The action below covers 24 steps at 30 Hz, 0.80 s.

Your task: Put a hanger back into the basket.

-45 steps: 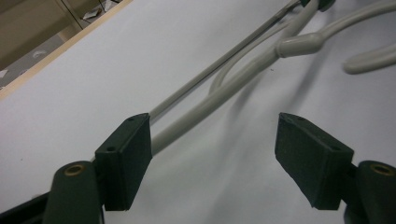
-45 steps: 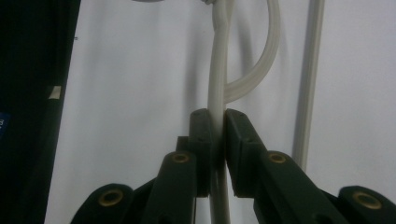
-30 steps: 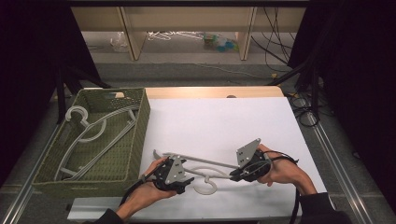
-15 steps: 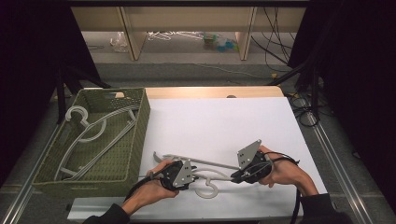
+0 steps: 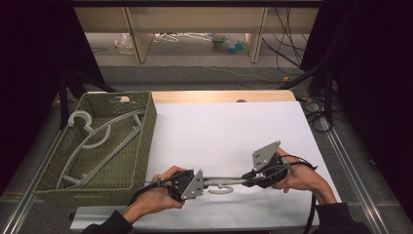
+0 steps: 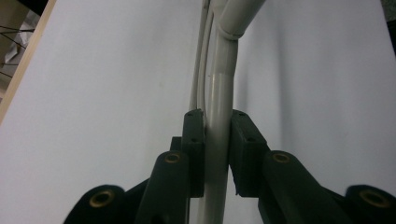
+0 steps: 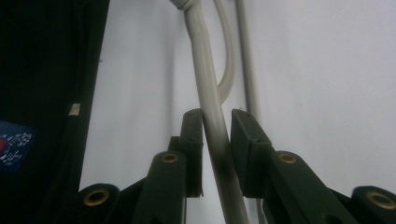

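A grey plastic hanger (image 5: 225, 184) stretches between my two grippers near the table's front edge, its hook curling toward me. My left gripper (image 5: 206, 182) has just been closing and is shut on one arm of the hanger (image 6: 219, 88); both pads (image 6: 194, 140) press the bar in the left gripper view. My right gripper (image 5: 246, 181) holds the other arm between its jaws and has just been opening. In the right gripper view the bar (image 7: 201, 42) leans on the left pad (image 7: 192, 140), with a gap at the right pad.
A green woven basket (image 5: 148, 127) stands at the left of the white table (image 5: 229, 126), with grey hangers (image 5: 97, 141) lying in it. Cables run along the table's right edge. Beyond the table is a shelf with clutter on the floor.
The left gripper slid right along the hanger, rose a little and closed on its arm. The hanger, flat on the table before, now shows as a thin line between the grippers.
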Each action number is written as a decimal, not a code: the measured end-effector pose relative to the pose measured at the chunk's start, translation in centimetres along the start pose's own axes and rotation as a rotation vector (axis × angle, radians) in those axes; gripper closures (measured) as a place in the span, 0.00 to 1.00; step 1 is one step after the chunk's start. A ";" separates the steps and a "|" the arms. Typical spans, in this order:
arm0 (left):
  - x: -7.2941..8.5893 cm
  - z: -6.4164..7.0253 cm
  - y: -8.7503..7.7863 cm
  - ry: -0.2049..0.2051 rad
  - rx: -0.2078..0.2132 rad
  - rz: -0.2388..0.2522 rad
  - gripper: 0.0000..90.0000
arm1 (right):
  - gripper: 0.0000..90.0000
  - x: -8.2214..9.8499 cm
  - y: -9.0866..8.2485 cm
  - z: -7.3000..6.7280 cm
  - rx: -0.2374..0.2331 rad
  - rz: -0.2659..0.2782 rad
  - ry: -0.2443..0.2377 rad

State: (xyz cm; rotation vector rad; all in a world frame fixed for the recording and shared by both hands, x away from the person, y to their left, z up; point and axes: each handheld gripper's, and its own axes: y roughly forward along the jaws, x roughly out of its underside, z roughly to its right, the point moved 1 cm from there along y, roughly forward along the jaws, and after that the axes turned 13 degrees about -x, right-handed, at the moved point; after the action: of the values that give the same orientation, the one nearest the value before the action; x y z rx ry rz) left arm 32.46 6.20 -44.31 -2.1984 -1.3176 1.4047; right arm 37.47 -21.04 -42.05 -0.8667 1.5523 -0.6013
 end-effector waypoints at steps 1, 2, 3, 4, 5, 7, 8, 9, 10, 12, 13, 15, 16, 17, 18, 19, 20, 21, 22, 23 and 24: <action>-0.1 -0.1 -0.1 -0.010 0.003 0.001 0.87 | 0.82 0.0 0.0 0.1 0.010 0.005 0.003; -0.1 -0.1 -0.1 -0.010 0.003 0.001 0.87 | 0.82 0.0 0.0 0.1 0.010 0.005 0.003; -0.1 -0.1 -0.2 -0.027 0.014 0.000 0.87 | 0.80 -0.1 -0.1 0.2 0.021 0.018 0.011; -0.2 -0.2 -0.3 -0.039 0.014 0.004 0.88 | 0.78 -0.1 -0.1 0.2 0.027 0.026 0.016; -0.3 -0.5 -0.7 -0.090 0.036 0.013 0.88 | 0.77 -0.2 -0.2 0.3 0.039 0.034 0.020; -0.3 -0.8 -0.8 -0.126 0.053 0.019 0.88 | 0.75 -0.2 -0.3 0.5 0.057 0.045 0.037; -0.2 -0.9 -0.9 -0.149 0.056 0.016 0.88 | 0.73 -0.2 -0.3 0.5 0.062 0.044 0.041; -0.1 -1.0 -1.0 -0.167 0.062 0.011 0.88 | 0.69 -0.3 -0.3 0.5 0.076 0.048 0.059; -0.1 -1.1 -1.0 -0.192 0.067 0.010 0.88 | 0.66 -0.3 -0.3 0.6 0.086 0.057 0.066; 0.1 -1.4 -1.1 -0.246 0.077 0.003 0.88 | 0.60 -0.5 -0.4 0.7 0.108 0.084 0.099; 0.2 -1.6 -1.2 -0.280 0.074 0.001 0.88 | 0.55 -0.6 -0.5 0.7 0.127 0.098 0.109; 0.3 -1.7 -1.2 -0.311 0.076 0.004 0.88 | 0.50 -0.8 -0.8 0.7 0.157 0.127 0.128; 0.4 -2.0 -1.5 -0.336 0.077 0.002 0.88 | 0.48 -0.9 -0.9 0.7 0.171 0.140 0.134; 0.4 -2.1 -1.7 -0.346 0.080 0.011 0.88 | 0.45 -1.1 -1.0 0.6 0.191 0.161 0.141; 0.5 -2.3 -1.8 -0.342 0.081 0.011 0.88 | 0.43 -1.3 -1.2 0.6 0.203 0.179 0.143; 0.5 -2.4 -2.0 -0.361 0.073 0.009 0.88 | 0.42 -1.4 -1.3 0.6 0.215 0.187 0.145; 0.6 -2.7 -2.2 -0.358 0.071 0.000 0.88 | 0.39 -1.6 -1.4 0.6 0.236 0.203 0.155; 0.6 -2.8 -2.2 -0.380 0.066 0.003 0.88 | 0.38 -1.6 -1.6 0.5 0.242 0.211 0.157; 0.8 -3.0 -2.4 -0.384 0.067 0.001 0.88 | 0.38 -1.7 -1.6 0.5 0.253 0.219 0.157; 0.8 -3.0 -2.4 -0.401 0.064 0.003 0.88 | 0.36 -1.7 -1.8 0.4 0.266 0.229 0.162; 0.8 -3.0 -2.4 -0.401 0.064 0.003 0.88 | 0.36 -1.8 -1.8 0.4 0.271 0.234 0.166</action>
State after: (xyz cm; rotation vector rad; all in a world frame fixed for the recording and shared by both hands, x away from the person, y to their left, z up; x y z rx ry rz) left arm 33.66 9.01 -41.83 -1.9425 -1.3614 1.9331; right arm 38.24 -20.66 -39.64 -0.4324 1.6462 -0.7054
